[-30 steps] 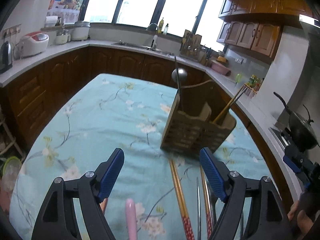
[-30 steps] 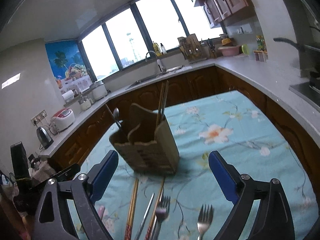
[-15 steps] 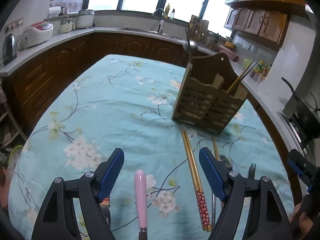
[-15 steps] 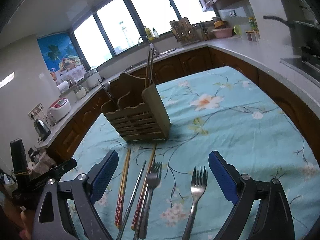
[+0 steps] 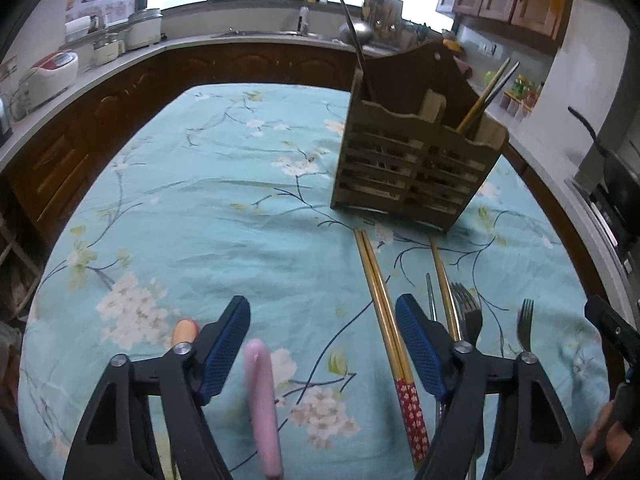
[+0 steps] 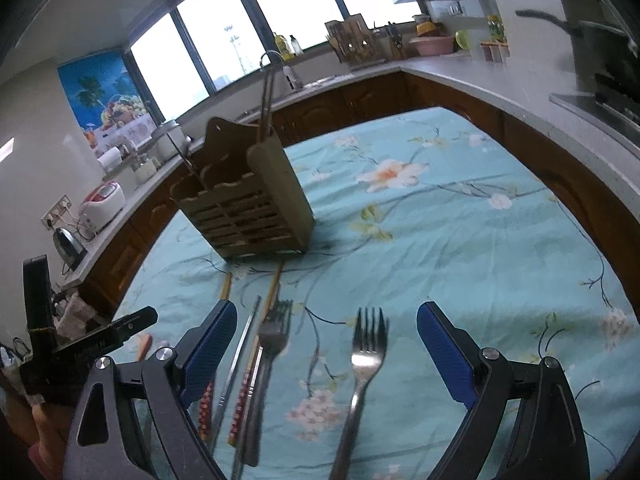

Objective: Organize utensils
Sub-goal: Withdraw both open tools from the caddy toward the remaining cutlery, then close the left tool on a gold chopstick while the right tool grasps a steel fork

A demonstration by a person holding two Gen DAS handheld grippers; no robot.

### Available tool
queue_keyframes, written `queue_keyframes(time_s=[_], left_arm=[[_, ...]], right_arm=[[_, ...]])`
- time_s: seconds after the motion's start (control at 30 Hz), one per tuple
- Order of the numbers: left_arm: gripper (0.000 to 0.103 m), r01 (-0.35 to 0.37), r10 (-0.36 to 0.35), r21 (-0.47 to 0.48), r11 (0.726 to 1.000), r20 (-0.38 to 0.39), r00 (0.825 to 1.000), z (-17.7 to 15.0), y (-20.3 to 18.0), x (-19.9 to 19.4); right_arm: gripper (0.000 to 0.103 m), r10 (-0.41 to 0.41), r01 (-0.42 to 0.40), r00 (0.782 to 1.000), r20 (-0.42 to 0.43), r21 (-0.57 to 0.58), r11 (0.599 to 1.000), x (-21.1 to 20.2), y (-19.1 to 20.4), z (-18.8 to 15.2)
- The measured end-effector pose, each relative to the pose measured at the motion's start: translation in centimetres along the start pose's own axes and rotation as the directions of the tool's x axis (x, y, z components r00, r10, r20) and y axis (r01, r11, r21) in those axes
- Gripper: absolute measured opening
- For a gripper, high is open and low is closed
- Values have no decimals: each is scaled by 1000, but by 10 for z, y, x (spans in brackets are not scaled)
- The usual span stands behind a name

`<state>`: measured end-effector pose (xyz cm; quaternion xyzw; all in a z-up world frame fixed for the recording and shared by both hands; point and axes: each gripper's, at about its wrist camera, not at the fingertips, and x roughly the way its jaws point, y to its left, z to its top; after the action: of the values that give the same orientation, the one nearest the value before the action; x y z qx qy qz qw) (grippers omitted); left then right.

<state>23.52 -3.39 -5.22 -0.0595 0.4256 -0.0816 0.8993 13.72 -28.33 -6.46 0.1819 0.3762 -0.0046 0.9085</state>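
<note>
- While both grippers sit low over the floral tablecloth [image 5: 224, 184], each has a different utensil lined up between its fingers.
- left gripper [image 5: 323, 344]: jaws wide but have just been closing a little; the pink handle [image 5: 262, 404] lies between the pads, neither pad touching it.
- Pink handle's long axis runs straight away from the camera, parallel to the fingers, rounded end pointing toward the wooden caddy [image 5: 416, 160]. It sits nearer the left pad than the right.
- An orange-tipped handle [image 5: 184, 330] lies just outside the left pad, not in the gap.
- right gripper [image 6: 327, 350]: jaws wide, empty. The lone fork [image 6: 366, 364] lies between the pads, tines toward the caddy, handle running back under the gripper.
- Second fork [image 6: 272, 344] lies with the loose chopsticks [image 6: 244, 384], bunched near its left pad.
- Red-patterned chopstick pair [image 5: 390, 332] lies just inside the left gripper's right pad; could get caught in a squeeze.
- Judgement: left takes the pink handle, right takes the lone fork; the caddy stands upright straight ahead of both, beyond the utensils.
</note>
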Motion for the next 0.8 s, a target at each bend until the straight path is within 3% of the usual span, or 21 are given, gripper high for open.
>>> queue_keyframes(time_s=[0.13, 0.3, 0.37, 0.7, 0.8], left_arm=[[58, 19, -19, 6, 1000, -40, 999, 11, -6, 23], [46, 36, -34, 11, 999, -82, 996, 26, -8, 55], [45, 35, -34, 11, 999, -101, 994, 31, -8, 68], [41, 29, -23, 43, 999, -142, 990, 39, -20, 112], [41, 16, -7, 62, 998, -141, 990, 41, -24, 117]], right_arm=[[90, -24, 24, 999, -23, -5, 1000, 9, -5, -1], [72, -40, 39, 996, -80, -8, 999, 26, -11, -3], [66, -45, 46, 994, -100, 3, 999, 32, -16, -5], [65, -58, 60, 991, -120, 14, 998, 43, -25, -6], [60, -58, 59, 990, -129, 9, 998, 48, -24, -5]])
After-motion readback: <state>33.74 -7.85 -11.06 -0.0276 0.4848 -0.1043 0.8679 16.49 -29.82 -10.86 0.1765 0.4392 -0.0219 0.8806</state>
